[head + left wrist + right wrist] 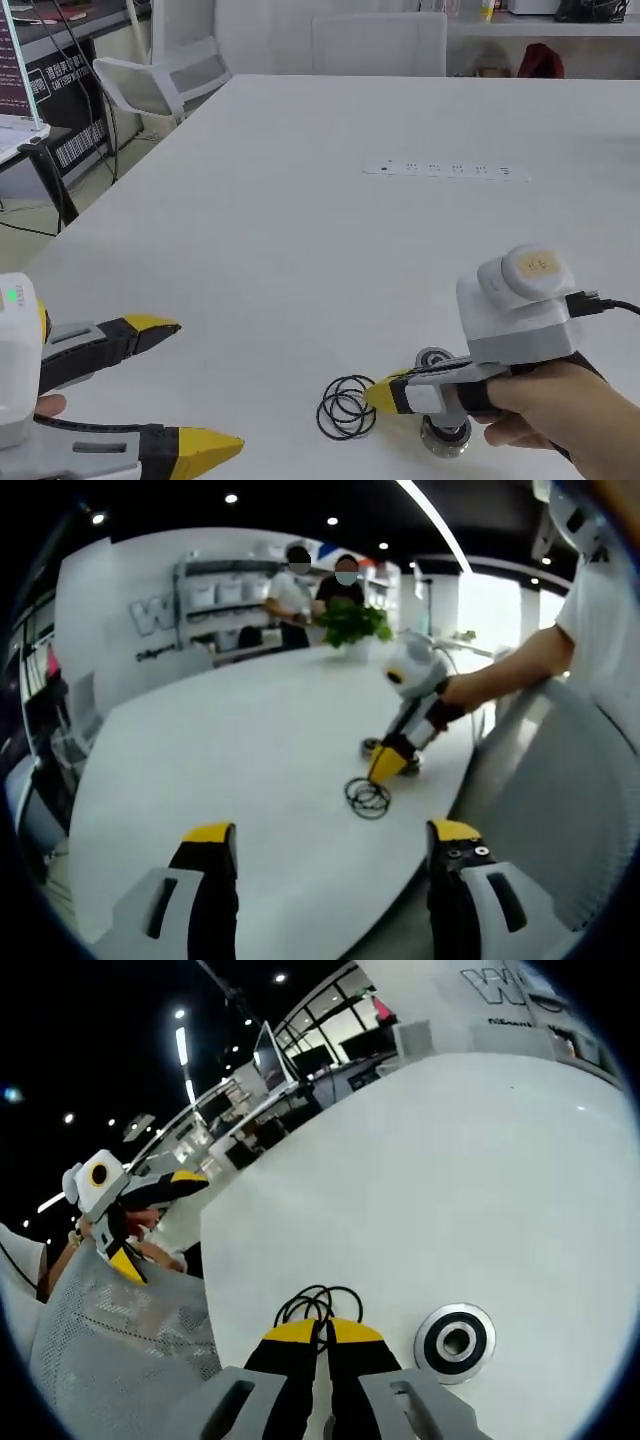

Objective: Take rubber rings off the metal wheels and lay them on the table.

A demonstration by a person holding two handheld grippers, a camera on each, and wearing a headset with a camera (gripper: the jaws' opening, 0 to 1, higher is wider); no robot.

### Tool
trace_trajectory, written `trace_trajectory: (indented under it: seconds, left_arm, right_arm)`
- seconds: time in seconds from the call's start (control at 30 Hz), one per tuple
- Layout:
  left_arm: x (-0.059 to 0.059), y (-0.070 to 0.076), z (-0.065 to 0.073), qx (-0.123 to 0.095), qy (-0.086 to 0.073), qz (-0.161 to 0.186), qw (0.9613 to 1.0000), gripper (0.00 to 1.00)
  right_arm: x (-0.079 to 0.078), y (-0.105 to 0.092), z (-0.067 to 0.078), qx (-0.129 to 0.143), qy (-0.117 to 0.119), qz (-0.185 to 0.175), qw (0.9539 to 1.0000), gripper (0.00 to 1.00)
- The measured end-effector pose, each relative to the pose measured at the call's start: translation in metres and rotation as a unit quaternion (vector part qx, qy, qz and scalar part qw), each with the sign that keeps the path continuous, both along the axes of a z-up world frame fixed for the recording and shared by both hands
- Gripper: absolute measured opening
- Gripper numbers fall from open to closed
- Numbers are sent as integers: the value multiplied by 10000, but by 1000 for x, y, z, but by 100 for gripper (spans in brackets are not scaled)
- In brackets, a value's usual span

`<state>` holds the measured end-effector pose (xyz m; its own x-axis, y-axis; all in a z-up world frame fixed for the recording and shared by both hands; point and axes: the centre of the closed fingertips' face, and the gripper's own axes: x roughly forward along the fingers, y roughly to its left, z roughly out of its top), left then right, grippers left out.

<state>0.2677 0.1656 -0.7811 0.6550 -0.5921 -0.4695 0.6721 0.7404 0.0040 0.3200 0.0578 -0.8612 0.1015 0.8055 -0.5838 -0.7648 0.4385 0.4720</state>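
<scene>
A pile of thin black rubber rings (345,408) (367,797) (320,1302) lies on the white table (300,200) near its front edge. My right gripper (378,397) (320,1328) (385,768) is shut, its yellow tips at the pile's right edge, seemingly pinching one ring. Two metal wheels sit by it: one (432,358) just behind the jaws, the other (445,437) under the hand. A wheel (455,1340) with a black ring on it lies right of the tips. My left gripper (180,385) (330,835) (160,1222) hovers open and empty at the left.
A white power strip (445,168) lies mid-table, farther back. Chairs (160,80) (380,45) stand at the table's far side. A potted plant (350,620) stands at one end of the table, with two people behind it.
</scene>
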Motion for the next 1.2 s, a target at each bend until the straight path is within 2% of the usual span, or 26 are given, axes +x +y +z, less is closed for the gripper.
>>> trace_trajectory:
  seconds: [0.3,0.53,0.73,0.83,1.2]
  left_arm:
    - [1,1,0,0,2,24,10000,78]
    - [0,1,0,11,-4,31,10000,78]
    - [0,0,0,24,6,29,10000,78]
    - [-1,0,0,29,13,24,10000,78]
    - [-2,-1,1,-43,31,92,9999,77]
  right_arm:
    - [2,-2,0,-70,-85,29,9999,3]
    - [5,-2,7,-26,-187,16,9998,3]
    - [6,-3,14,-87,-419,121,9990,4]
    - [4,-2,19,-193,-684,311,9970,4]
    - [-4,1,41,-201,-1133,676,9911,13]
